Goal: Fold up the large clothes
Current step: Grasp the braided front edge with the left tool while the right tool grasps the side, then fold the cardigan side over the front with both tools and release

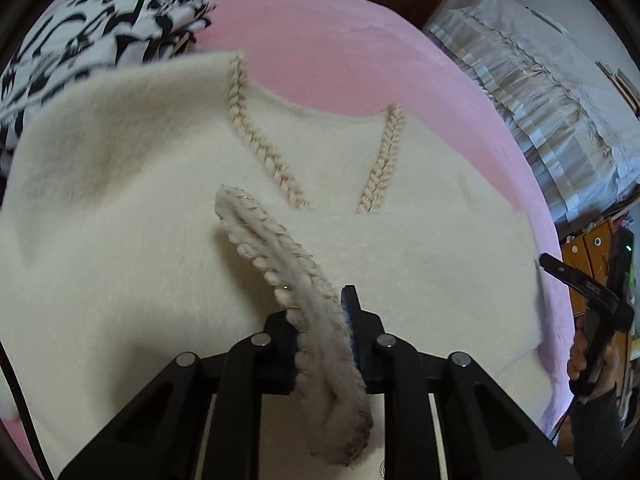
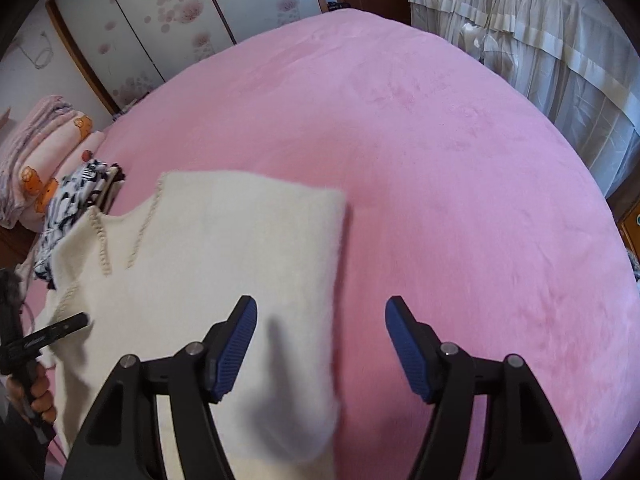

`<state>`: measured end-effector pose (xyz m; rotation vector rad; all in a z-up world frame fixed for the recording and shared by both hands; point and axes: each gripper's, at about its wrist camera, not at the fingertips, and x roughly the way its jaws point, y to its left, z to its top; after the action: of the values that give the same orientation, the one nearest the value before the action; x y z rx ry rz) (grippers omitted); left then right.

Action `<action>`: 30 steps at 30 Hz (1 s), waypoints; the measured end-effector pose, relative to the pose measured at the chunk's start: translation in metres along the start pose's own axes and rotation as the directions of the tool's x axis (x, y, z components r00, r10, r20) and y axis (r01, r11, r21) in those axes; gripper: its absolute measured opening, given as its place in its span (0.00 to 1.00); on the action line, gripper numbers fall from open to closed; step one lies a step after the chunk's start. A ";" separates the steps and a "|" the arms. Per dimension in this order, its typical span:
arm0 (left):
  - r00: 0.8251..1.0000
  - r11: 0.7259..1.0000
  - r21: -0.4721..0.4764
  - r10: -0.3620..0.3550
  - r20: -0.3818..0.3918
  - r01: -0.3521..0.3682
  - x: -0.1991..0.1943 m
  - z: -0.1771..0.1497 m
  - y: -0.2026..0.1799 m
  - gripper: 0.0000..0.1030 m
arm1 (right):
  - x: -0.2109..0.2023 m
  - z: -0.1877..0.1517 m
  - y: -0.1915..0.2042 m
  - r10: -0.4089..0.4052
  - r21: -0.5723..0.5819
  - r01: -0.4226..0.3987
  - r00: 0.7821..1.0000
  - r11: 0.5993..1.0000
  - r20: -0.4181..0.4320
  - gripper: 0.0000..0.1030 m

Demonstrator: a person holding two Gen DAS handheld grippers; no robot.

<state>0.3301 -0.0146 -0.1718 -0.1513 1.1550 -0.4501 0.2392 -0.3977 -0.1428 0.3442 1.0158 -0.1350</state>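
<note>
A pink bedspread (image 2: 440, 160) is spread under the cream sweater (image 1: 120, 240); its braided edge (image 1: 312, 304) is pinched by the left gripper (image 1: 326, 320); the right gripper (image 2: 320, 344) is held wide, empty; curtains (image 2: 540, 40) are seen at 1 o'clock.

I look for words and numbers and find none I can read. The black handle of the left gripper (image 2: 44, 338) has a small pale mark on its side, but it is too tiny and blurry for me to make out. The black-and-white cloth (image 1: 92, 36) has only shapes, no letters I can tell.
</note>
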 end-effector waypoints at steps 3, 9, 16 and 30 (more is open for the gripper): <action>0.999 0.999 0.038 0.023 0.049 -0.025 -0.011 0.008 -0.012 0.13 | 0.030 0.009 -0.002 -0.003 0.010 0.003 0.998 1.000 -0.059 0.65; 0.979 0.997 0.044 0.059 0.194 -0.068 -0.032 0.026 -0.017 0.12 | 0.028 0.017 0.017 -0.006 -0.051 0.006 1.000 0.999 0.013 0.13; 0.987 0.992 -0.009 0.129 0.091 -0.128 0.012 0.002 0.027 0.16 | 0.055 0.010 0.025 -0.110 -0.068 0.110 0.994 0.992 0.009 0.24; 0.939 0.969 -0.032 0.247 0.240 -0.247 -0.085 -0.021 -0.009 0.53 | -0.034 -0.020 0.058 0.001 -0.115 0.007 0.997 0.993 0.071 0.40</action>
<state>0.2811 0.0153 -0.1055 -0.0589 0.9182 -0.2005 0.2202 -0.3383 -0.1106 0.2315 0.9496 -0.0905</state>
